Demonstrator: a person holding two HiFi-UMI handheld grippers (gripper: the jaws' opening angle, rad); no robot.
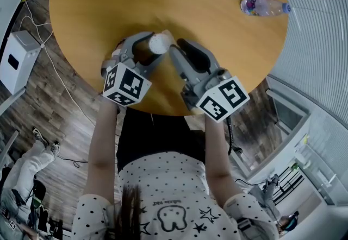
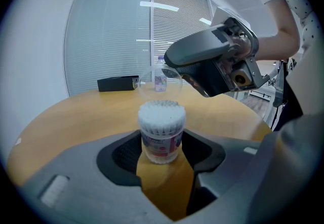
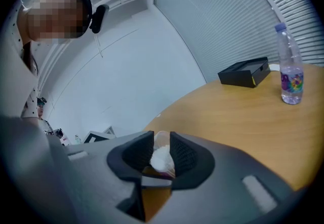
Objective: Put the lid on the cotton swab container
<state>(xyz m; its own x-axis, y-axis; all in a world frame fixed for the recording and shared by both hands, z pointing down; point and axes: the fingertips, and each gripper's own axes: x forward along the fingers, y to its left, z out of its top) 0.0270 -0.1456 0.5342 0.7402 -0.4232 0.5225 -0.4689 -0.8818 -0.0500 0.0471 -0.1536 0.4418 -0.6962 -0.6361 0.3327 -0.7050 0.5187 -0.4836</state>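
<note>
While the cotton swab container (image 2: 161,125) stood upright on the counter (image 2: 76,116) between the jaws of the left tool (image 2: 162,149), which pressed against its sides, the right tool (image 3: 162,154) pinched the rim of the clear lid (image 2: 160,80) with its jaws narrowed. The lid hung just above the container's white swab tips, not seated on it. A water bottle (image 3: 290,73) stood well apart on the counter.

Left gripper (image 1: 149,50), right gripper (image 1: 172,48): grey plastic shells, black ribbed pads (image 2: 124,156), white cubes (image 1: 126,84) with black square markers. White short-sleeved top (image 1: 163,179), black dots, tooth-and-star print.
</note>
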